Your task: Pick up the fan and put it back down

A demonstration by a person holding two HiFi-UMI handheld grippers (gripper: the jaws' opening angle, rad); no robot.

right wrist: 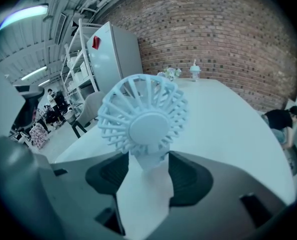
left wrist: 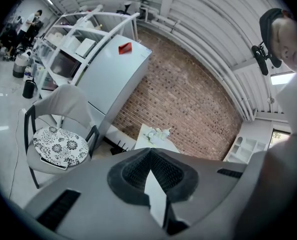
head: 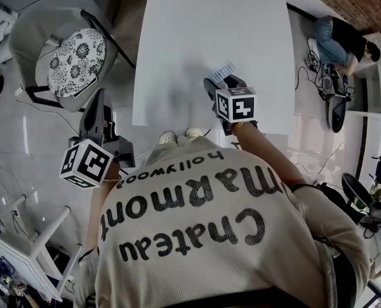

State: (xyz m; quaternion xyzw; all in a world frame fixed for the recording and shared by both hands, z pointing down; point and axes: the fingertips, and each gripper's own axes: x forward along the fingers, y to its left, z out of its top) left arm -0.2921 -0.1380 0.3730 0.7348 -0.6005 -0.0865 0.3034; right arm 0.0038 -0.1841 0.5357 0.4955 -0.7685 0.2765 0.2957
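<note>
A small pale blue fan (right wrist: 143, 116) with a round grille stands upright on the white table (right wrist: 228, 129). Its stem sits between the fingers of my right gripper (right wrist: 146, 171), which is spread wide; the pads flank the stem without pressing on it. In the head view the fan (head: 224, 70) shows just beyond the right gripper (head: 220, 83), near the table's (head: 210, 31) front edge. My left gripper (head: 101, 98) hangs off the table's left side over the floor. Its fingertips meet with nothing between them (left wrist: 149, 151).
A grey chair with a patterned cushion (head: 75, 59) stands left of the table. A white rack (head: 30, 249) lies at lower left. A person (head: 341, 40) crouches by cables and gear at the right. A cup and small items (right wrist: 194, 73) sit at the table's far end.
</note>
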